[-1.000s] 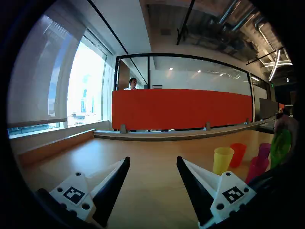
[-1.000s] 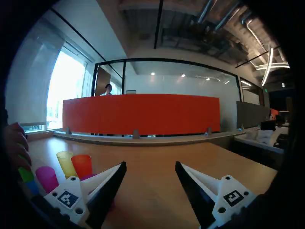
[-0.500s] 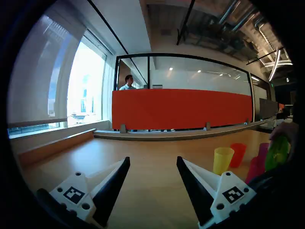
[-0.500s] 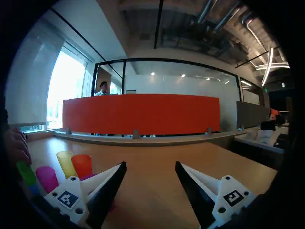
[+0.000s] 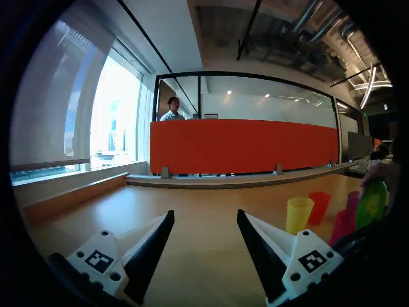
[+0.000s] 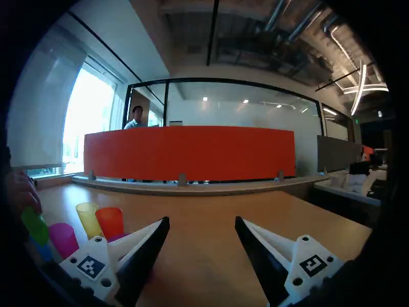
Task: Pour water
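Checked left gripper (image 5: 204,215): spread wide, gripping nothing. Same for right gripper (image 6: 202,220): parted, empty, aimed level over the table (image 6: 204,261).

Found the cups grouped between the two, off to the right of the left gripper and off to the left of the right one. Can't call which gripper is nearer; looks about even.

- Yellow cup (image 5: 299,215) upright, just outside the right finger in the left gripper view, with orange cup (image 5: 319,207) close behind it. Touching or not, can't tell.
- Pink cups (image 5: 343,227) nearer the edge, also upright.
- Green cup (image 6: 35,225) tilted, held in a bare hand (image 6: 20,190), something blue under it.

Upright cups: long axis vertical, so likely calls for a sideways swing and a level side-on pinch across the wall.

Tapered tumblers, wider at the rim, smooth translucent plastic. Probably light and slippery, so would grip mid-height, gently. Smooth wood-look tabletop, so expect a nudged cup to slide.

Can't tell whether any cup holds water.
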The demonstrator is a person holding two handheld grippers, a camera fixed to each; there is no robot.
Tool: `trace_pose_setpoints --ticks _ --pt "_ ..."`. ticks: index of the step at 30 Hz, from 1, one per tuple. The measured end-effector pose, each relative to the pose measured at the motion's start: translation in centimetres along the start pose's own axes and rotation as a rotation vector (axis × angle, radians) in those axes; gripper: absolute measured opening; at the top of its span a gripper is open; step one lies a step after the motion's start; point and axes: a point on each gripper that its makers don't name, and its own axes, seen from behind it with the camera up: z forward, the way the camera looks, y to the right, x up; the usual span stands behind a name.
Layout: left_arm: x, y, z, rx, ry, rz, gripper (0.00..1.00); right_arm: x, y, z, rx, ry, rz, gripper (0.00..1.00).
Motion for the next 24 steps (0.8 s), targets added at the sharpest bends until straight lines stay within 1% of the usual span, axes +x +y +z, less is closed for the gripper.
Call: trace_pose_setpoints --ticks 24 --pt "0.00 0.01 -0.11 0.000 0.000 0.000 0.90 0.03 0.03 0.23 0.000 0.000 0.000 0.99"
